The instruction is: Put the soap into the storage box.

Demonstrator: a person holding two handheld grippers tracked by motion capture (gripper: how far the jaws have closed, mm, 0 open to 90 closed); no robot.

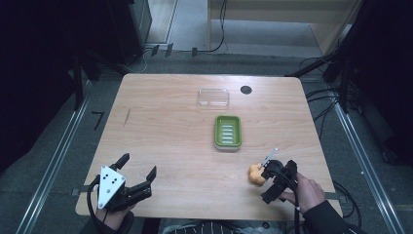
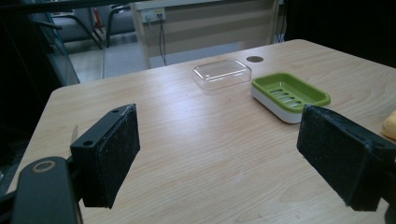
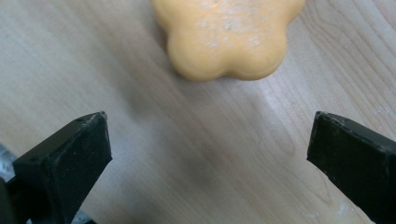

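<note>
An orange flower-shaped soap [image 1: 254,174] lies on the wooden table [image 1: 170,122] near its front right. My right gripper [image 1: 267,171] hangs just over the soap's near side, pointing down. In the right gripper view the soap [image 3: 229,37] lies ahead of the open gripper [image 3: 210,140], with bare wood between the jaws. A green soap dish [image 1: 227,131] sits mid-table, and a clear plastic lid [image 1: 213,97] lies behind it. My left gripper [image 1: 139,165] rests open at the front left, holding nothing. In the left gripper view the open gripper [image 2: 224,158] faces the dish [image 2: 289,95] and lid [image 2: 222,73].
A dark round grommet [image 1: 246,89] sits in the tabletop right of the lid. Cables run across the floor behind and to the right of the table. Dark stands flank both sides.
</note>
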